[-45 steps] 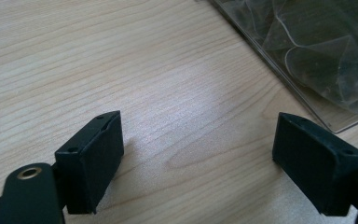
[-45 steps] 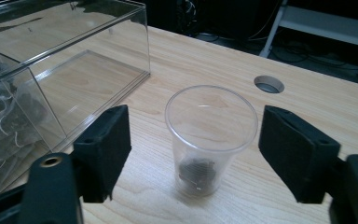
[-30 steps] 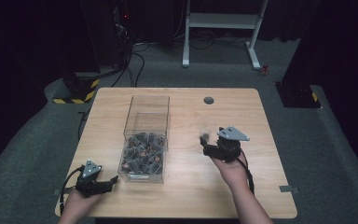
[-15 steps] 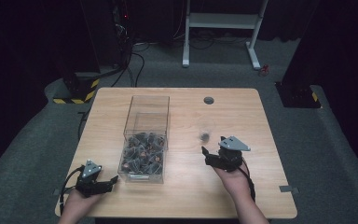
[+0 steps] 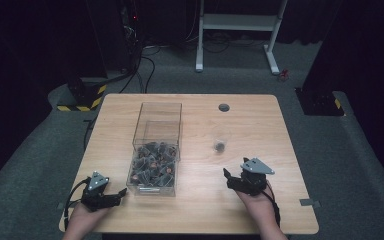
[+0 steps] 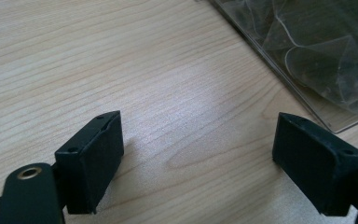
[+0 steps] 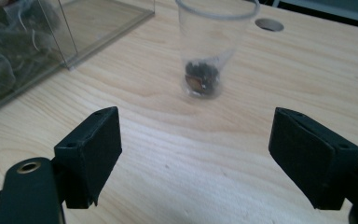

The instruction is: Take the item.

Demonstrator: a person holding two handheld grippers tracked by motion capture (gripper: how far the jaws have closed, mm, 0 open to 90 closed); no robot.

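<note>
The right gripper (image 5: 236,176), lower right of the high view, has jaws wide apart and empty. A clear cup (image 7: 212,44) stands ahead, untouched. The left gripper (image 5: 111,196), lower left, also gapes empty.

The high view looks forward and down on the whole counter (image 5: 260,120) from the person's side, fairly far off. Each tongs camera sits low, close to the wood, looking along its own jaws. All three share the clear box (image 5: 156,145); the right one also faces the cup (image 7: 209,42).

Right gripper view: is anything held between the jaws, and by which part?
Nothing is held. The right gripper has its jaws wide apart over bare table, short of the clear cup. The left gripper is empty too.
</note>
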